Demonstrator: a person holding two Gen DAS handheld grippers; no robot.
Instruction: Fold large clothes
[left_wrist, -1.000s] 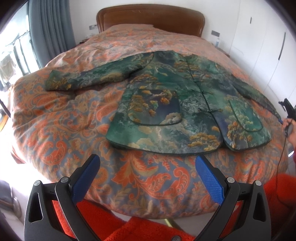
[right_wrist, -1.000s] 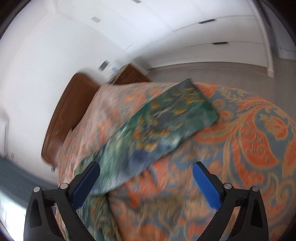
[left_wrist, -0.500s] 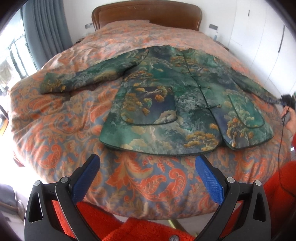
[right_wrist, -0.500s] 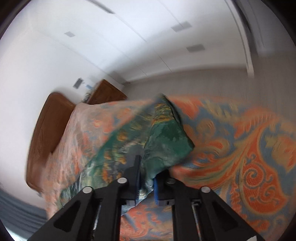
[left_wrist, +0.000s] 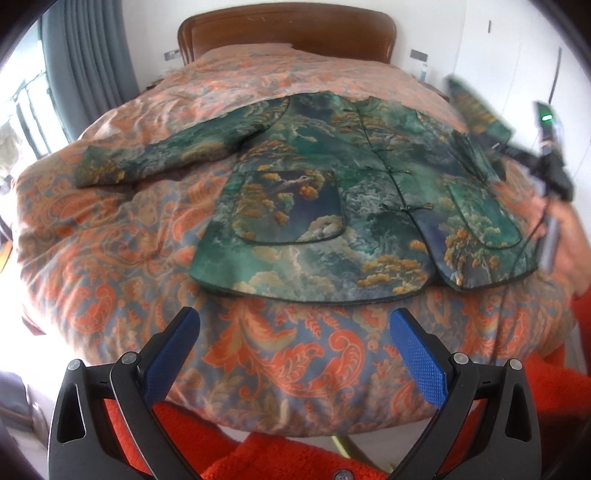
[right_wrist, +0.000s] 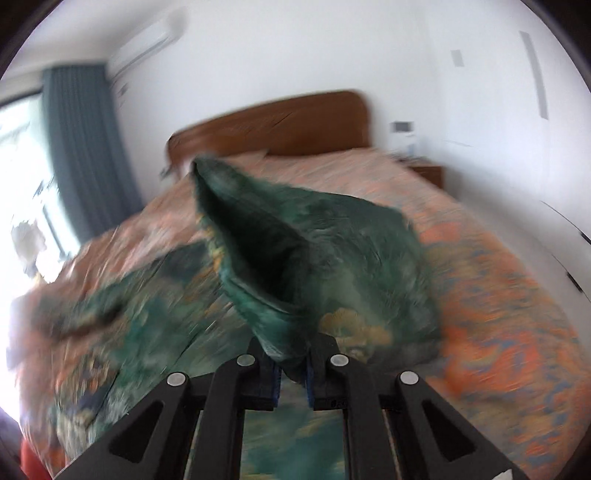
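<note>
A green brocade jacket (left_wrist: 351, 206) with gold trees and frog buttons lies face up on the bed, its left sleeve (left_wrist: 159, 155) stretched out flat. My left gripper (left_wrist: 295, 350) hovers open over the bed's near edge, short of the hem, holding nothing. At the far right my right gripper (left_wrist: 506, 151), in a person's hand, holds the right sleeve (left_wrist: 476, 110) lifted off the bed. In the right wrist view that gripper (right_wrist: 291, 373) is shut on the sleeve cuff (right_wrist: 280, 266), whose open end stands up in front of the camera.
An orange and blue paisley duvet (left_wrist: 122, 258) covers the bed, with a wooden headboard (left_wrist: 288, 29) behind. Grey curtains (left_wrist: 85, 70) and a window stand at the left, white wardrobe doors (left_wrist: 517, 55) at the right. A red sleeve (left_wrist: 546, 387) shows at the bottom.
My right gripper closed on the right sleeve's cuff, rolled upright and swung it up off the bed toward the jacket body. The left gripper stayed open and nearly still.
</note>
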